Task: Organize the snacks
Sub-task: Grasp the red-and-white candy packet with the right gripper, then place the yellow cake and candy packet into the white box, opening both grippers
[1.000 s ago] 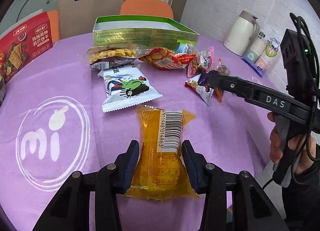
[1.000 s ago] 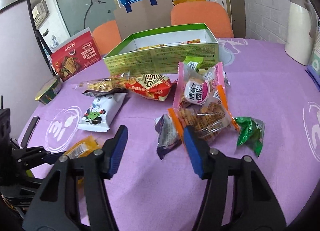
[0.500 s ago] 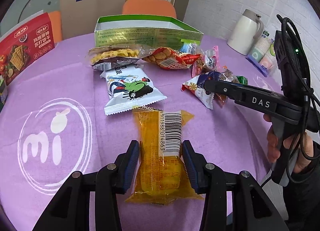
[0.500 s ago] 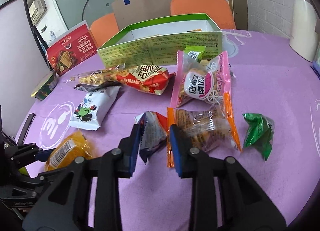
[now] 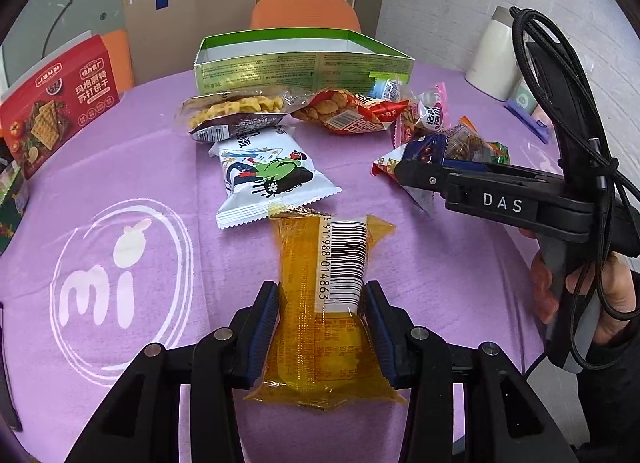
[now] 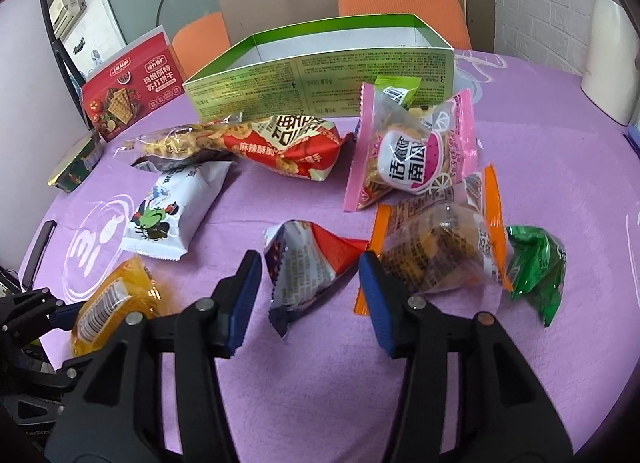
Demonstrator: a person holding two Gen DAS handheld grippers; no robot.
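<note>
While the snacks lie scattered on the purple desk (image 5: 120,167) before the open green box (image 5: 304,59), the left gripper (image 5: 322,327) is clamped across the yellow packet (image 5: 320,327) at mid-length, a balanced hold for carrying; the right gripper (image 6: 310,295) stands apart astride the triangular pouch (image 6: 308,263), not gripping it; nothing visibly boxed yet.
</note>
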